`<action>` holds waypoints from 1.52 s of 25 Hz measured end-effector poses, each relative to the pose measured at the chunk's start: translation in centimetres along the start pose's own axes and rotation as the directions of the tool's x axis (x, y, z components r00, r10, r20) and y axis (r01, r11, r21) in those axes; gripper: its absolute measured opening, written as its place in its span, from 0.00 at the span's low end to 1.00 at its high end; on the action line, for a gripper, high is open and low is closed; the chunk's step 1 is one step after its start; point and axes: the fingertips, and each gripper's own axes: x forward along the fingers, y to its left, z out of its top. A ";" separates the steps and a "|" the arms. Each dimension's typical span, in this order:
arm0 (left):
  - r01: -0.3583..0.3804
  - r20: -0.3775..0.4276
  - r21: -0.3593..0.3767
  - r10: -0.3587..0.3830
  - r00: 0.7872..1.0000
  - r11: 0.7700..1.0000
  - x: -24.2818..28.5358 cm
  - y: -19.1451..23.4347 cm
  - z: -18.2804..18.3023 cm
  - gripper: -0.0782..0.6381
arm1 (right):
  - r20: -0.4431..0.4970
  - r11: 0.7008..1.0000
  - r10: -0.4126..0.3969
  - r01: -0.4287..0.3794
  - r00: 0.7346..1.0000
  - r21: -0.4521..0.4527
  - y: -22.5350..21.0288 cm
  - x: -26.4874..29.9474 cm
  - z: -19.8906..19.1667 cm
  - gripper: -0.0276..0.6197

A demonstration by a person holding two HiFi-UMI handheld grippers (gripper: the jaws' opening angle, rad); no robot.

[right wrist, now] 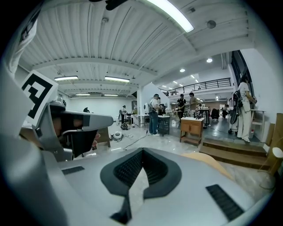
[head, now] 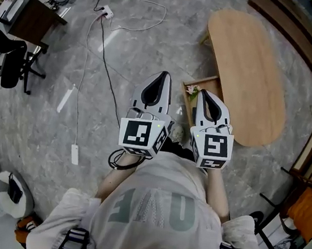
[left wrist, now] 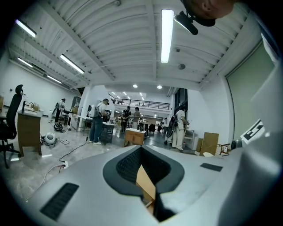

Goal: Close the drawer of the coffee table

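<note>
The head view showed the drawer point(head: 205, 86) pulled out of the coffee table point(head: 248, 76) on the side facing the person. The left gripper point(head: 163, 76) was just beside the drawer and the right gripper point(head: 204, 94) was seen against its near corner. Both claws were pressed together, pinching nothing. Only the left gripper view caught pale wood point(left wrist: 146, 181) behind its closed tips, and people point(left wrist: 98, 121) standing far beyond the table

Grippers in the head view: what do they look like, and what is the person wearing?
Both the left gripper and the right gripper are pale grey, pointed shells with a black teardrop-shaped hollow on top. Each carries a white cube with black square markers at the back. The person wears a white T-shirt with grey letters.
</note>
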 end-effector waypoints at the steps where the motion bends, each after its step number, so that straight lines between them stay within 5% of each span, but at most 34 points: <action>1: 0.000 -0.003 0.002 0.000 1.000 1.000 0.5 0.1 0.2 0.12 | -0.004 1.000 0.003 -0.003 1.000 0.000 -0.3 0.5 0.2 0.05; 24: 0.117 0.016 0.065 -0.118 0.993 0.991 5.4 1.7 2.1 0.12 | 0.047 0.996 -0.086 0.087 0.995 -0.007 -0.8 3.7 4.4 0.05; 31: 0.180 -0.053 0.084 -0.176 0.983 0.980 6.3 2.8 -1.3 0.12 | -0.011 0.997 -0.048 0.049 0.999 0.059 -0.7 7.3 1.4 0.05; 38: 0.161 -0.085 0.037 -0.157 0.984 0.986 11.5 5.3 -10.9 0.12 | -0.108 0.998 -0.049 0.052 0.993 0.033 -2.6 14.3 -7.3 0.05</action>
